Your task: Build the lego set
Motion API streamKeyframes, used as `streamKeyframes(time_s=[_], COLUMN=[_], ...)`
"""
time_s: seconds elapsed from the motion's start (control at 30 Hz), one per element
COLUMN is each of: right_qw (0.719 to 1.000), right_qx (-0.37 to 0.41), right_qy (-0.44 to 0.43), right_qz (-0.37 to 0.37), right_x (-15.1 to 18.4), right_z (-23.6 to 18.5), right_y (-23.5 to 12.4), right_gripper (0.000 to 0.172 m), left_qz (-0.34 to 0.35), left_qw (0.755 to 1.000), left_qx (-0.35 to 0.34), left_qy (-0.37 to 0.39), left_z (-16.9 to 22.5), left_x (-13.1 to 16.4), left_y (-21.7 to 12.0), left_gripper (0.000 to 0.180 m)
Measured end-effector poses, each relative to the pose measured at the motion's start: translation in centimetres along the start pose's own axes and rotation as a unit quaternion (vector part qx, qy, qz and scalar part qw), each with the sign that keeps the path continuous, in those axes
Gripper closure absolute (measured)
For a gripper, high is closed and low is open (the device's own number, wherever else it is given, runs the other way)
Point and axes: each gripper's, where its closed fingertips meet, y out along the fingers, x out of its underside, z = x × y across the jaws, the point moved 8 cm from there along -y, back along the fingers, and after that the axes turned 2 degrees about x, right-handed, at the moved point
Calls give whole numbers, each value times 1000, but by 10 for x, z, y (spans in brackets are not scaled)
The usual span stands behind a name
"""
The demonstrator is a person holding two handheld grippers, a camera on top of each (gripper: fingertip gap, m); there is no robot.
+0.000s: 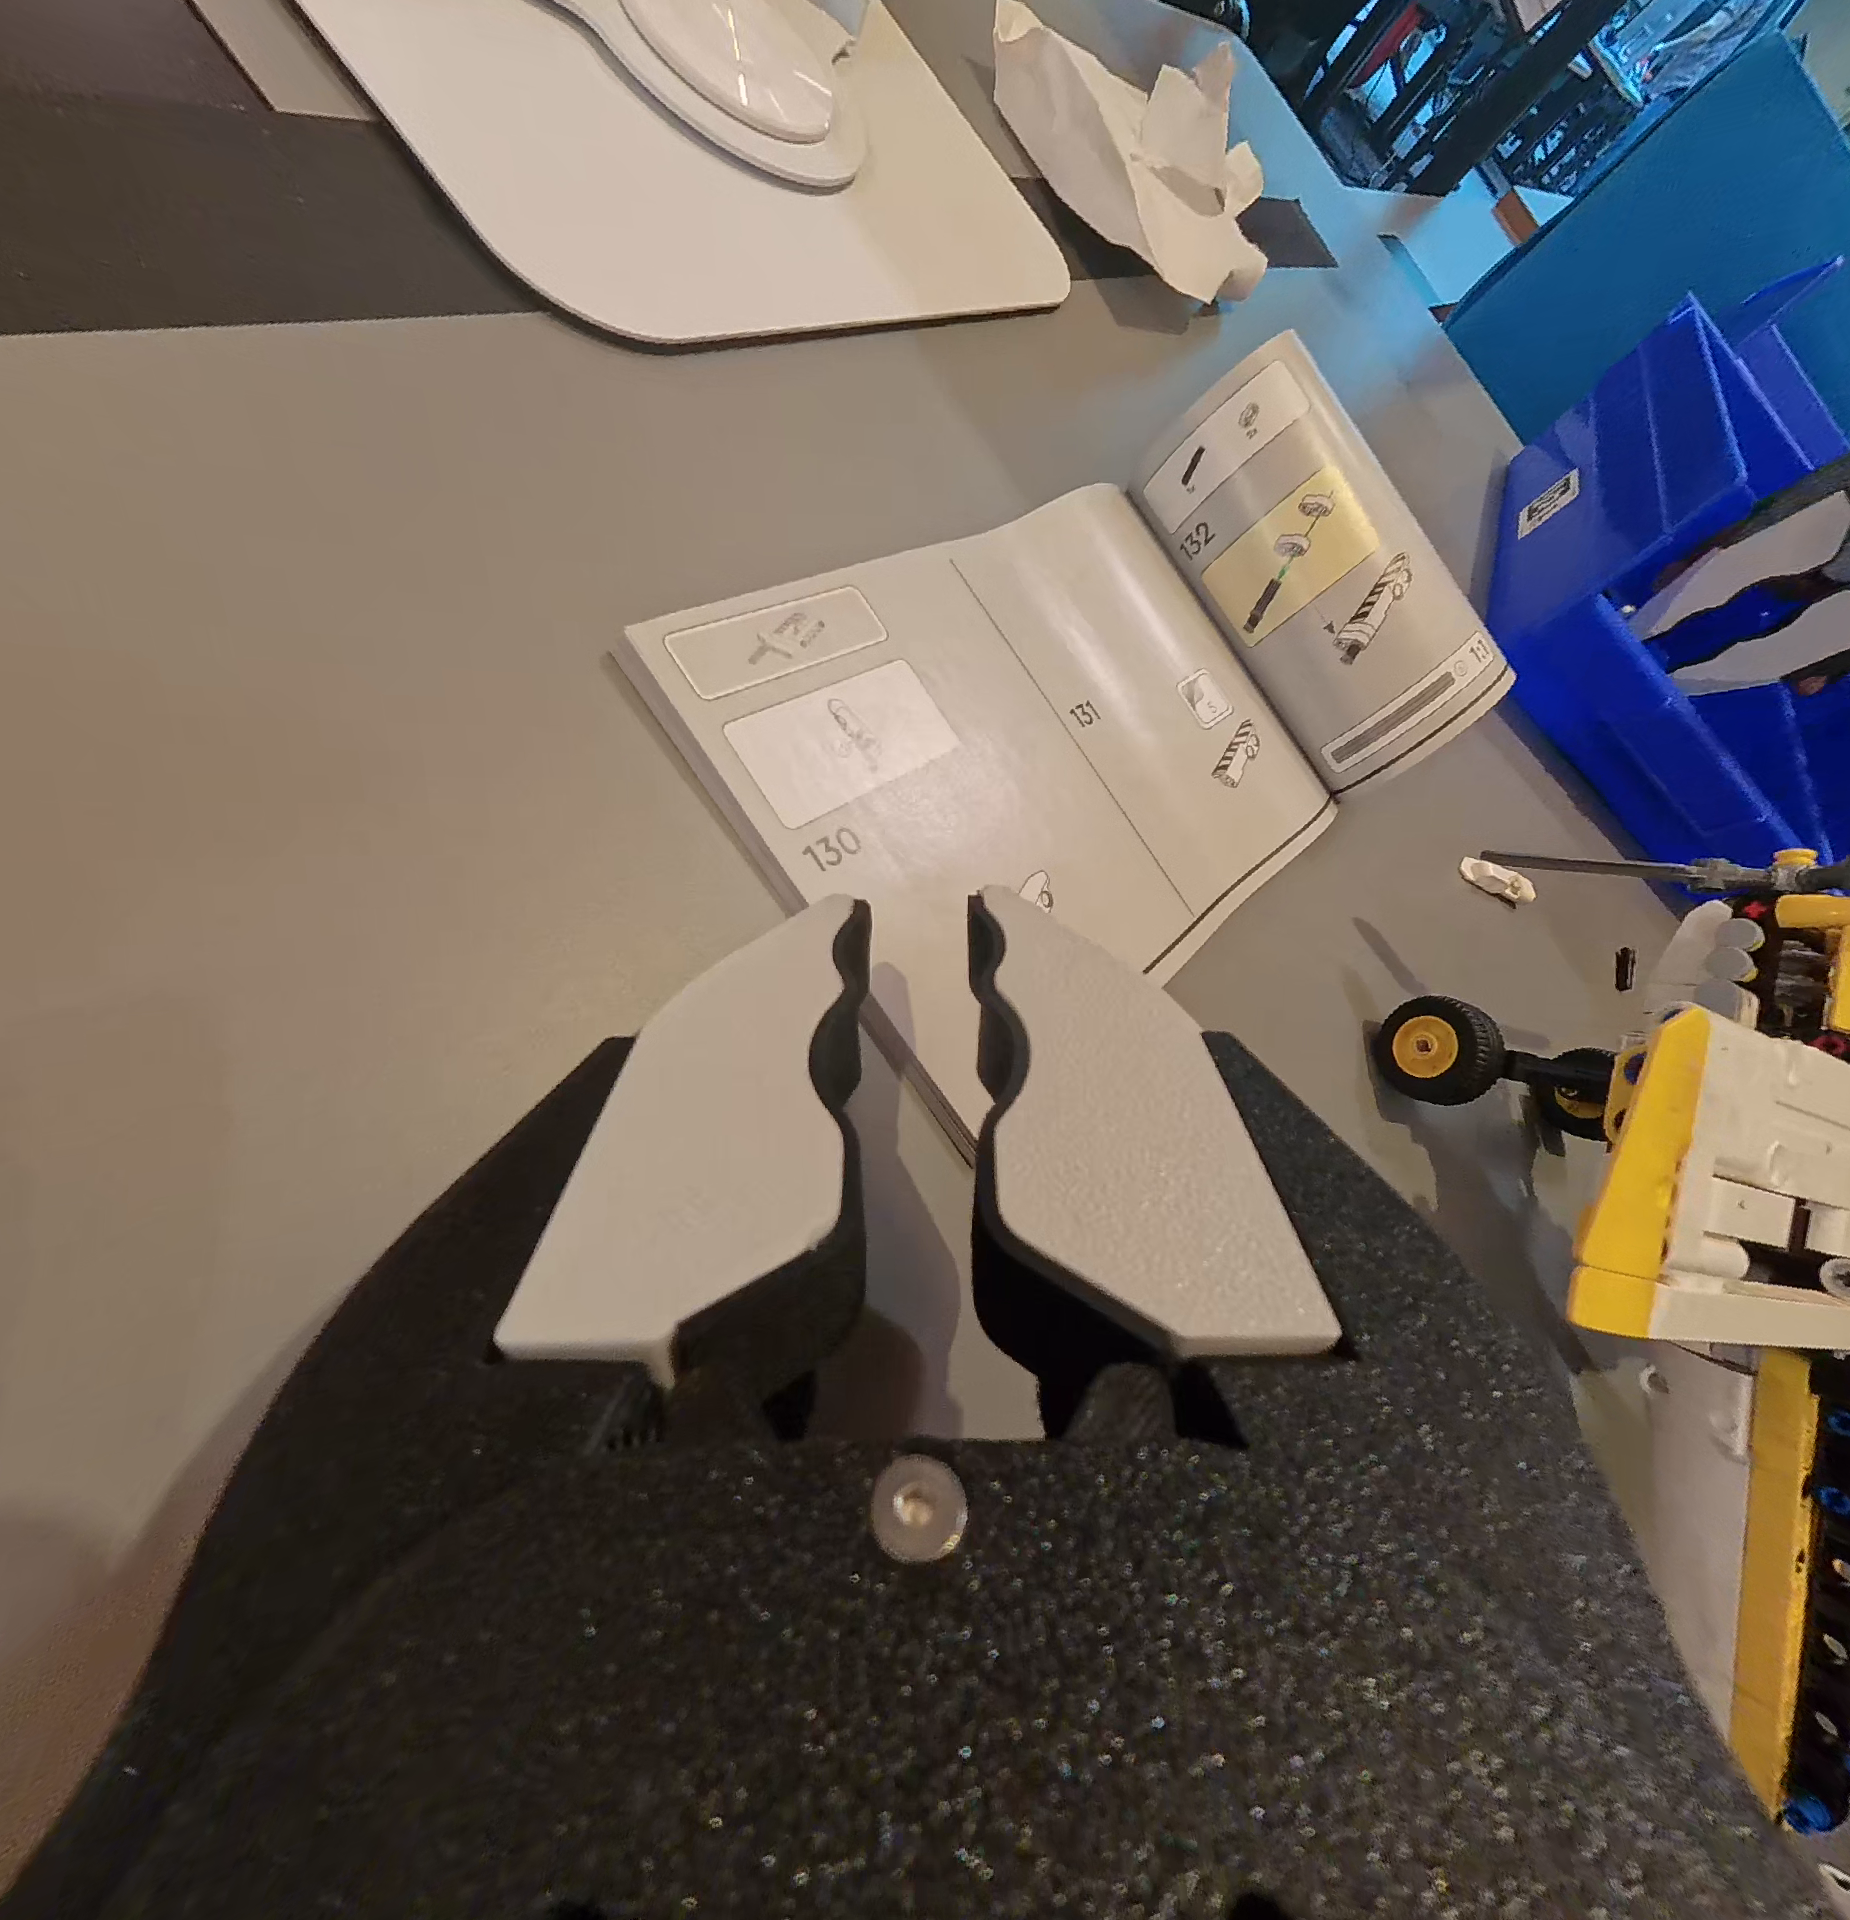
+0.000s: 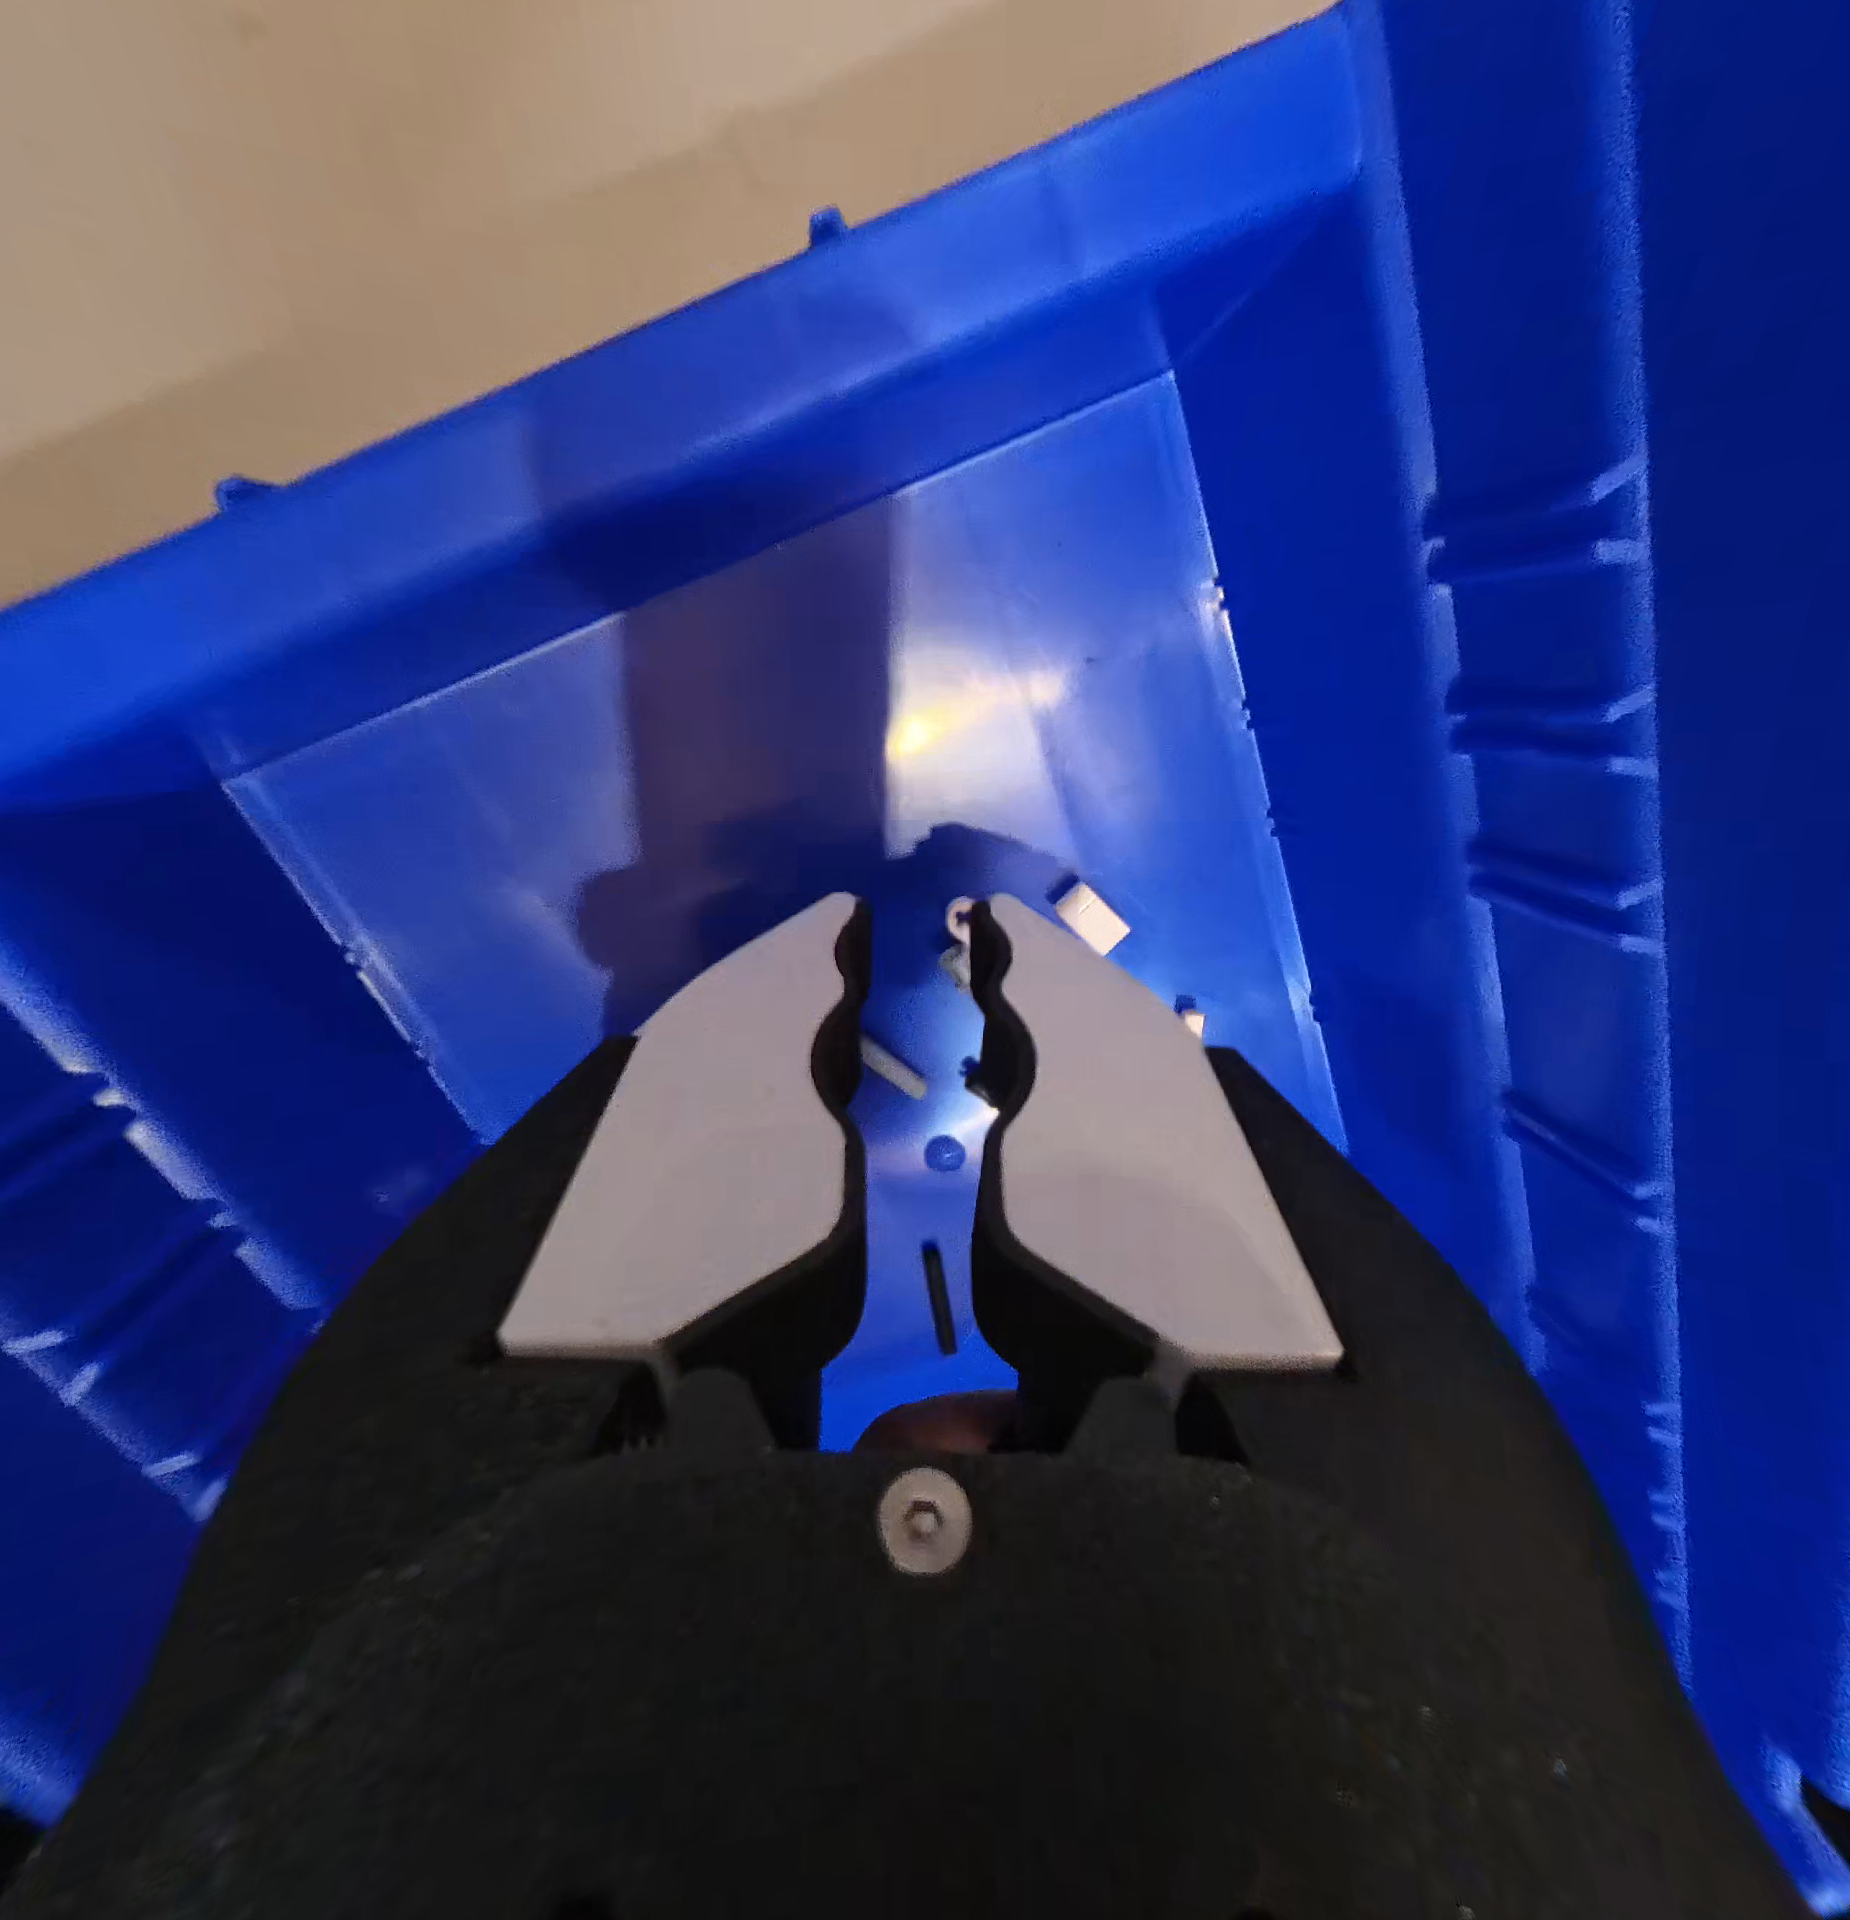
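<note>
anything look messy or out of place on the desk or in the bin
A crumpled sheet of white paper lies at the far edge of the grey table. A small white piece and a black piece lie loose beside the yellow and white brick model. The blue bin holds only a few scattered small parts.

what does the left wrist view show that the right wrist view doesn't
Only the left wrist view shows the open grey instruction booklet on the grey tabletop, the yellow-and-white brick-built vehicle model, crumpled white paper, and the open left tool above the booklet. Only the right wrist view shows the bin's floor, scattered small white and black plastic pieces, and the open right tool. Both show the blue plastic bin.
</note>
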Motion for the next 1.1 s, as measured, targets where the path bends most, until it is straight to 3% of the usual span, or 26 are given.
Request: streamKeyframes(time_s=[0.43, 0.73, 0.9, 1.1], right_qw=[999, 999, 999, 995], right_qx=[-35, 9, 40, 58], right_qy=[2, 10, 13, 43], right_qz=[-4, -40, -7, 67], right_x=[12, 8, -23, -104], right_z=[13, 3, -15, -64], right_y=[19, 13, -17, -49], right_gripper=[158, 159, 159, 159], left_qz=[1, -4, -8, -11], left_qw=[1000, 1000, 1000, 1000], left_qx=[6, 9, 9, 8], left_qy=[1, 6, 8, 10], left_z=[1, 2, 2, 2], left_x=[0, 1, 1, 1], left_y=[0, 0, 1, 2], left_gripper=[163, 163, 163, 163])
